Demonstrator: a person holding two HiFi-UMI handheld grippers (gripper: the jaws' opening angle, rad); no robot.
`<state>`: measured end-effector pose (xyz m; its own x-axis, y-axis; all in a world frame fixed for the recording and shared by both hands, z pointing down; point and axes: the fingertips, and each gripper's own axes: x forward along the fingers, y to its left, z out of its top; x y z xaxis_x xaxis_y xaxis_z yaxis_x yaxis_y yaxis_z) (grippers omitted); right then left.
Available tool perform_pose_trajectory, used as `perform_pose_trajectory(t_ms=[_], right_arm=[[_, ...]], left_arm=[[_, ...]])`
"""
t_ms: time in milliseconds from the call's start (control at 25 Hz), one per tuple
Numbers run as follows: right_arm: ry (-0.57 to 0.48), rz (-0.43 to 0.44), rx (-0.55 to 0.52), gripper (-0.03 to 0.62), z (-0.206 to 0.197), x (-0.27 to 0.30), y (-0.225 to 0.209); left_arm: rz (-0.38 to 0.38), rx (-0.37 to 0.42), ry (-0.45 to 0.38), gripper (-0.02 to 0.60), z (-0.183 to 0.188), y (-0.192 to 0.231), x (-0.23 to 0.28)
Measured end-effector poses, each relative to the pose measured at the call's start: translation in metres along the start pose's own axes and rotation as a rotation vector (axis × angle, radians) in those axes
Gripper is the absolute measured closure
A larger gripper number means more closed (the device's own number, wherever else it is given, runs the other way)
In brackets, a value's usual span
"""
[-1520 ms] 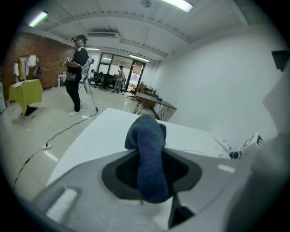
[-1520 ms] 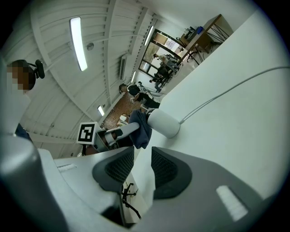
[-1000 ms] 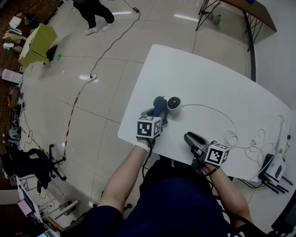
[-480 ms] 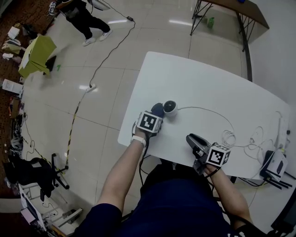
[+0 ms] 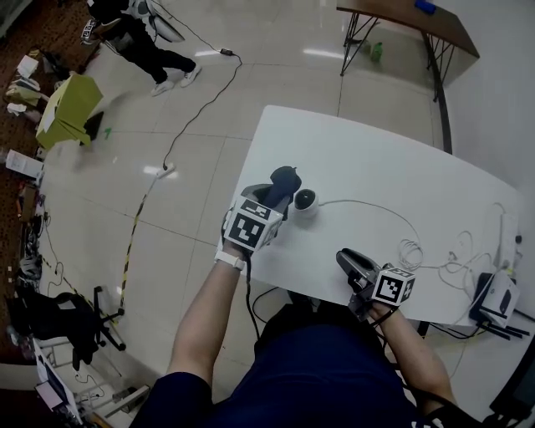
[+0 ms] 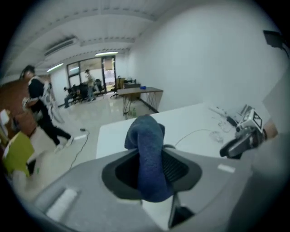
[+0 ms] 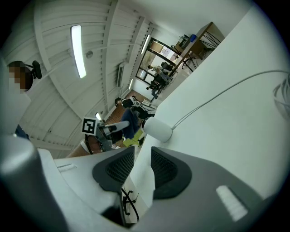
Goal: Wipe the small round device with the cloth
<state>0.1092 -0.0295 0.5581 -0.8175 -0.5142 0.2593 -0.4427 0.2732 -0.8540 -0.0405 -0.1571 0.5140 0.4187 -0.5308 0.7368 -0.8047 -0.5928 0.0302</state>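
A small round white device (image 5: pixel 306 201) sits near the left edge of the white table (image 5: pixel 376 159), with a white cable (image 5: pixel 378 206) running off to the right. My left gripper (image 5: pixel 278 197) is shut on a dark blue cloth (image 5: pixel 284 179), which bunches out past the jaws just left of the device. Whether the cloth touches the device I cannot tell. In the left gripper view the cloth (image 6: pixel 147 145) fills the gap between the jaws. My right gripper (image 5: pixel 345 256) rests at the near table edge, open with nothing in it. Its own view shows the device (image 7: pixel 157 128) ahead and the left gripper (image 7: pixel 111 128) beyond.
Coiled white cable (image 5: pixel 414 249) and power adapters (image 5: pixel 495 299) lie at the table's right end. A person (image 5: pixel 138 33) stands on the tiled floor at the far left, near a yellow-green object (image 5: pixel 68 99). A brown table (image 5: pixel 414 21) stands at the back.
My left gripper has drawn back a little toward the table's left edge, with the cloth still in it beside the device. The right gripper has stayed in place.
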Motion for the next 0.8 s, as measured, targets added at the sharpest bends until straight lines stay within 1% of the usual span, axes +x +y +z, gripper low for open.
perform_pose_trajectory(t_ms=[40, 80, 120, 160, 280, 440, 520, 560, 640, 800], right_arm=[[-0.001, -0.003, 0.000, 0.473, 0.000, 0.000, -0.002], [-0.003, -0.003, -0.001, 0.473, 0.000, 0.000, -0.002], [-0.006, 0.001, -0.001, 0.473, 0.000, 0.001, 0.000], [-0.010, 0.006, -0.001, 0.473, 0.001, 0.002, 0.003], [-0.017, 0.014, 0.000, 0.473, 0.001, 0.004, 0.008], [-0.028, 0.002, 0.012, 0.473, 0.003, -0.001, 0.001], [-0.031, -0.009, 0.024, 0.474, 0.004, -0.004, -0.005], [-0.031, -0.013, 0.028, 0.474, 0.003, -0.005, -0.008], [-0.027, -0.014, 0.029, 0.474, 0.003, -0.005, -0.011], [-0.014, -0.005, 0.024, 0.474, 0.002, 0.000, -0.008]], left_arm=[[-0.016, 0.076, -0.013, 0.453, 0.013, -0.006, -0.001], [-0.034, 0.136, -0.018, 0.453, 0.021, -0.013, 0.000], [-0.052, 0.177, -0.013, 0.453, 0.025, -0.020, 0.004], [-0.067, 0.203, -0.001, 0.453, 0.025, -0.028, 0.009], [-0.072, 0.229, 0.055, 0.453, 0.010, -0.040, 0.026], [-0.054, 0.232, 0.071, 0.453, -0.002, -0.045, 0.036], [-0.052, 0.204, 0.067, 0.453, -0.003, -0.041, 0.038], [-0.050, 0.174, 0.064, 0.453, -0.003, -0.037, 0.038], [-0.056, 0.080, 0.059, 0.453, -0.002, -0.026, 0.037], [-0.128, -0.121, 0.061, 0.453, -0.008, -0.012, 0.038]])
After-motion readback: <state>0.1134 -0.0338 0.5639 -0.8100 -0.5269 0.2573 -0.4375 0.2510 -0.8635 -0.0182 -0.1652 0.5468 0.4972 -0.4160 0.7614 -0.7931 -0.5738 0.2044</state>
